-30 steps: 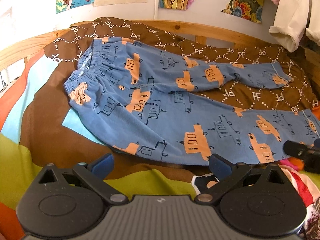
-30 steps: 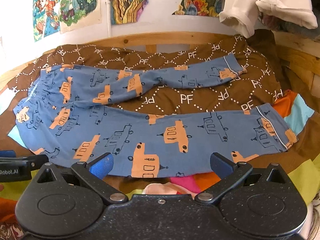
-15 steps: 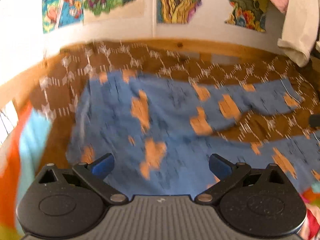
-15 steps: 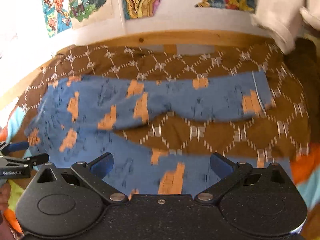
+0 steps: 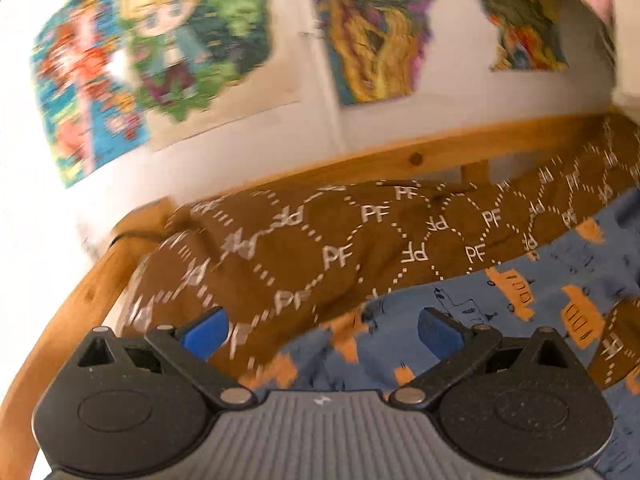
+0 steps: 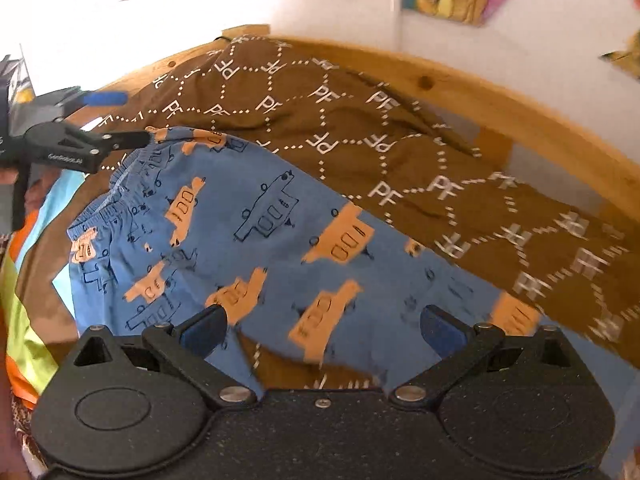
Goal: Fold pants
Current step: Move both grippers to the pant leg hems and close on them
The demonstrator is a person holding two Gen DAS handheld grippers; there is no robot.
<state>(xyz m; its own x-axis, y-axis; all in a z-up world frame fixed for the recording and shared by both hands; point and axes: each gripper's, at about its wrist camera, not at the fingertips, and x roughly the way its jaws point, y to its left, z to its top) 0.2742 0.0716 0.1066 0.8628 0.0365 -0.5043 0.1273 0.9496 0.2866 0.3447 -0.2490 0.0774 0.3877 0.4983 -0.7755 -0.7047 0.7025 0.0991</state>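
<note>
White wall [image 5: 480, 112] with bright drawings [image 5: 168, 40] stands behind a wooden bed frame [image 6: 460, 84]. On the bed lies a brown blanket [image 6: 340, 120] with "PF" letters. The blue pants [image 6: 280, 232] with orange cars lie flat on it, waistband to the left, so they are ready to fold. The left gripper [image 5: 320, 326] sits low at the far waistband corner, its blue fingers spread wide with nothing between them. I think it wants to grab that corner. The right gripper [image 6: 322, 328] hangs over the far leg, also spread wide and empty, likely so both can lift that side together.
</note>
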